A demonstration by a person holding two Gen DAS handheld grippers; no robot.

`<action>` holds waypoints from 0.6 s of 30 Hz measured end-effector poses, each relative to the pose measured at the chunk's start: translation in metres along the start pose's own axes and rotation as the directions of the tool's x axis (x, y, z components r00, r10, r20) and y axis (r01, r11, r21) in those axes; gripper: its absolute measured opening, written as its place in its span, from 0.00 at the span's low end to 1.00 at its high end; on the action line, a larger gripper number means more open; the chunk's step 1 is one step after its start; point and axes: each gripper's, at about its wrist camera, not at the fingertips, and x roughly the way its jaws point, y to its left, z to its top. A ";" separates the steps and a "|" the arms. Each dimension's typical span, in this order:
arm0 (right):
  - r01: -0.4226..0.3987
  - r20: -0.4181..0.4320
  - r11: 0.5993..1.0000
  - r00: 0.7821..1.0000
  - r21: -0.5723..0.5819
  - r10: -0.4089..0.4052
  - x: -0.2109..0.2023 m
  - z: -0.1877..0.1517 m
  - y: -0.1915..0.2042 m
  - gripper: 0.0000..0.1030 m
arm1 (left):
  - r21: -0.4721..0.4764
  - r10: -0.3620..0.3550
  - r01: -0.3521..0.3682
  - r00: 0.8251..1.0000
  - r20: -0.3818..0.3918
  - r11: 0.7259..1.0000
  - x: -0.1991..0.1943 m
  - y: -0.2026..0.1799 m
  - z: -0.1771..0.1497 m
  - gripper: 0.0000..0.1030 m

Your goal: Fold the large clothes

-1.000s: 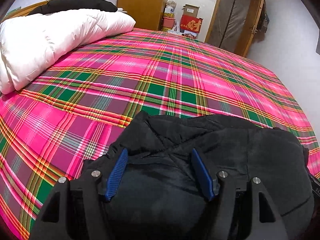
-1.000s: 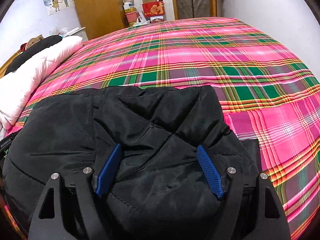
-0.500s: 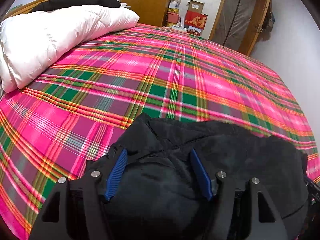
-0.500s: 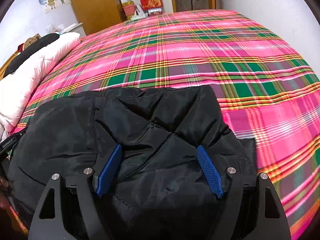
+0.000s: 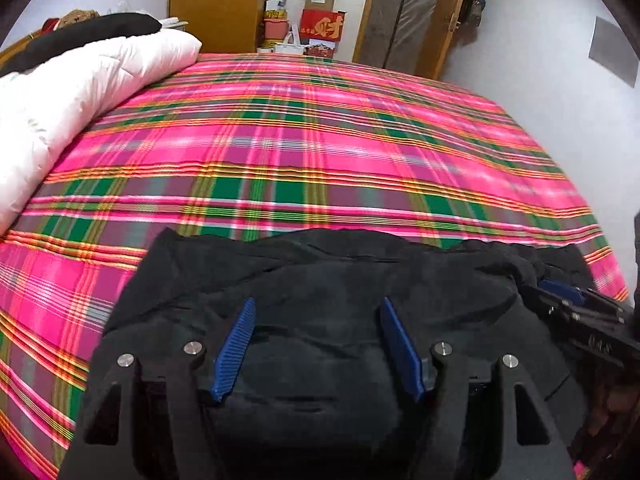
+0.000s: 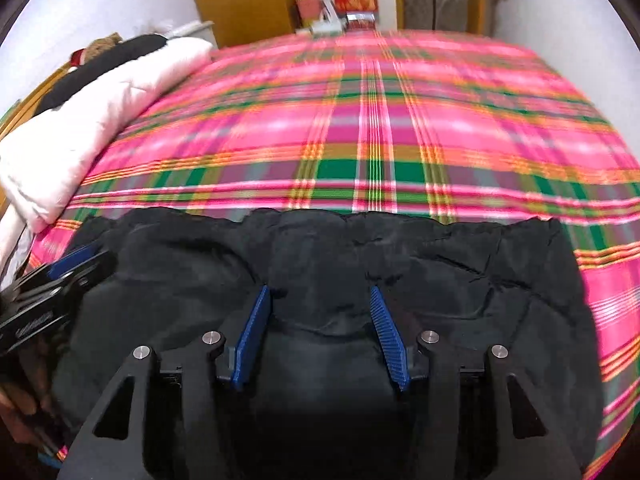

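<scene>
A black padded jacket (image 5: 328, 276) lies in a bundle at the near edge of the pink plaid bed (image 5: 320, 140); it also fills the lower part of the right wrist view (image 6: 400, 252). My left gripper (image 5: 318, 312) is open, its blue pads spread over the jacket's thick fabric. My right gripper (image 6: 318, 300) is open too, resting over the jacket. Each gripper shows at the side of the other's view: the right one (image 5: 576, 312), the left one (image 6: 60, 276).
A white duvet (image 5: 72, 92) with a black garment (image 5: 92, 34) on top lies along the bed's left side. A wooden wardrobe (image 5: 216, 0), boxes (image 5: 320, 24) and a door (image 5: 416, 12) stand beyond the far end of the bed. The wall is close on the right.
Both grippers have tilted and moved nearer each other over the jacket. The jacket's far edge now lies flatter and wider. The right wrist view is blurred by motion.
</scene>
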 end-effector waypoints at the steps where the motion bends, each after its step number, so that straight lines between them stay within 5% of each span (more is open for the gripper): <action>1: -0.008 -0.006 1.000 1.000 0.002 0.008 0.004 -0.001 -0.004 0.51 | 0.001 0.001 -0.001 1.000 0.002 1.000 0.002 0.001 0.000 0.65; 11: -0.024 0.004 1.000 1.000 0.013 0.024 -0.004 -0.003 -0.015 0.50 | 0.013 0.023 -0.023 1.000 -0.001 1.000 0.012 -0.005 -0.005 0.66; 14: -0.015 0.111 1.000 0.994 0.028 0.012 -0.043 0.000 -0.027 0.50 | 0.019 0.024 -0.024 0.999 0.022 1.000 -0.003 -0.002 0.005 0.66; 18: 0.066 0.126 0.994 0.989 0.090 -0.077 -0.050 0.000 -0.072 0.49 | 0.020 0.093 -0.095 0.994 0.062 0.995 -0.010 0.014 0.013 0.66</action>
